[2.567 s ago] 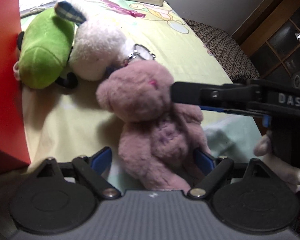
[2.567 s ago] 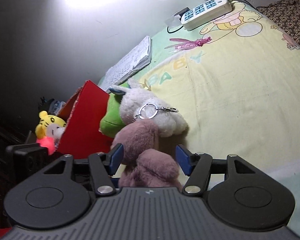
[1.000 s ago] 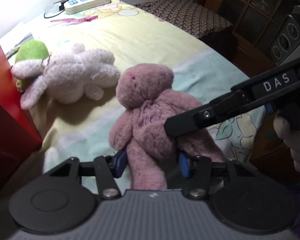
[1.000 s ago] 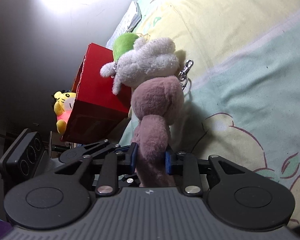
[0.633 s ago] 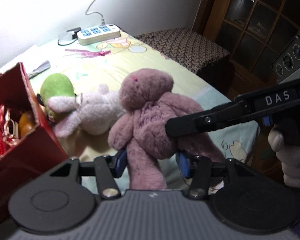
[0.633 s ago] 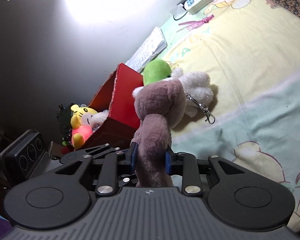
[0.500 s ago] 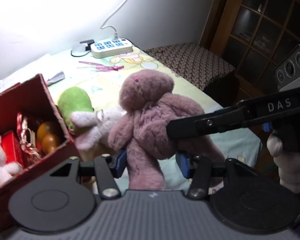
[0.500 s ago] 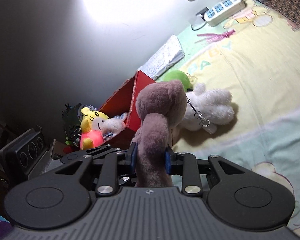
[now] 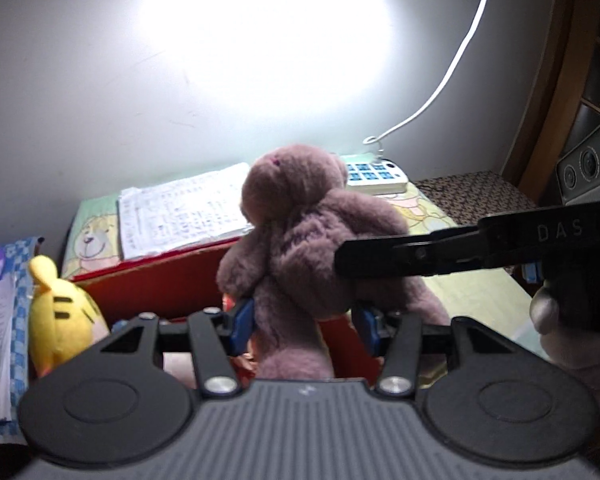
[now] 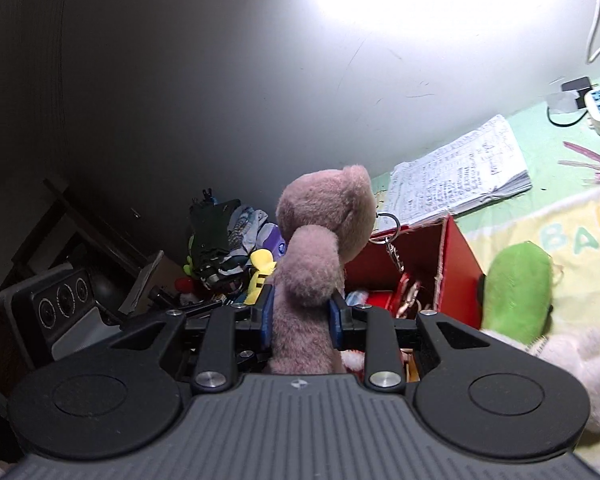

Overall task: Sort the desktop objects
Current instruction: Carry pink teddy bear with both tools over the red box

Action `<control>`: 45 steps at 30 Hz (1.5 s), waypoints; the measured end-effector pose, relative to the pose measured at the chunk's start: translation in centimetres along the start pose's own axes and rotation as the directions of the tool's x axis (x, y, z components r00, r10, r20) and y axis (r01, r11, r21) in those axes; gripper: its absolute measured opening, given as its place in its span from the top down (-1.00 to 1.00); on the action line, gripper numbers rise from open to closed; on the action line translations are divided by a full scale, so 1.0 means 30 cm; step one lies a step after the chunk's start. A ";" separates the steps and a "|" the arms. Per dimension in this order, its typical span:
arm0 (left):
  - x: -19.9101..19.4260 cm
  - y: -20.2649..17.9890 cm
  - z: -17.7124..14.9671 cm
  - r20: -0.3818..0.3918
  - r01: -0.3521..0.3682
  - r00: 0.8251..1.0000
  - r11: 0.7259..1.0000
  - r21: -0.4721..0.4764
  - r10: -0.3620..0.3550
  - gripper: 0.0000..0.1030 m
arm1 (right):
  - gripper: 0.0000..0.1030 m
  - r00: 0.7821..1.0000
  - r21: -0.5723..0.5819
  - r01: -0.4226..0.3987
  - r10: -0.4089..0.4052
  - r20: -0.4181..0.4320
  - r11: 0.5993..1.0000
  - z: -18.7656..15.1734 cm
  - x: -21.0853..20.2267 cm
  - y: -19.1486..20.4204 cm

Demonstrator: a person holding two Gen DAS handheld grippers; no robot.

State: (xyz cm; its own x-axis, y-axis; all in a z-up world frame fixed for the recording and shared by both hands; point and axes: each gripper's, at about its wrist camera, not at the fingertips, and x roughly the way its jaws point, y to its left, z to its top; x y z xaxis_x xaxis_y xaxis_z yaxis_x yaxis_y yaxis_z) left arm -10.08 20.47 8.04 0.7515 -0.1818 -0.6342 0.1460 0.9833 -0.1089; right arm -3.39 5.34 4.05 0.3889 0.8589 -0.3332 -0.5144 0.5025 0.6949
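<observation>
Left claw clenched on lower body of pink plush bear, blue pads pressed into fur at both sides. Right claw likewise clenched on same bear, gripped at limb or flank; seen from left wrist view as black fingers reaching in from right, with part of a hand behind. Bear held aloft by both claws, upright, directly above and in front of red box. Bench covered with pale yellow-green cartoon-print cloth; grey wall behind, washed out by strong lamp glare. On bench: open written notebook just behind box; white power strip at far edge near wall, white cable rising from it; green plush touching box's outer right wall; white plush just beside green one. Box open-topped; inside, red packet and pinkish clasps visible, rest obscured by bear and claw. Metal key ring with clip hanging at bear's head, over box. Yellow striped tiger plush at left side of box; whether inside or just outside, cannot tell. Dark clutter left of bench; wooden cabinet with glass panes at far right.
</observation>
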 end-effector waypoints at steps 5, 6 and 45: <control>0.087 0.110 -0.055 -0.085 -0.042 0.996 0.996 -0.075 0.036 -0.02 | 0.44 0.997 0.055 -0.007 0.012 -0.078 0.998 -0.007 0.184 -0.058; 0.103 0.126 -0.069 -0.100 -0.047 0.994 0.996 -0.080 0.039 -0.02 | 0.44 0.995 0.066 0.002 0.005 -0.096 0.998 -0.015 0.213 -0.070; 0.250 0.179 -0.168 -0.254 -0.085 0.965 0.995 -0.058 0.068 -0.13 | 0.54 0.926 -0.131 0.281 -0.305 -0.222 0.951 -0.082 0.365 -0.036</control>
State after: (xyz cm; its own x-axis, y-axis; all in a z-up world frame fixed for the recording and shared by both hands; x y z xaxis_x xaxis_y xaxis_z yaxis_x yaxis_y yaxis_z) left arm -6.91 24.44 -1.16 0.5716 -0.1060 -0.8136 0.0440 0.9942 -0.0986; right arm -0.45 14.44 -1.91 0.3470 0.6644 -0.6619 -0.4798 0.7322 0.4835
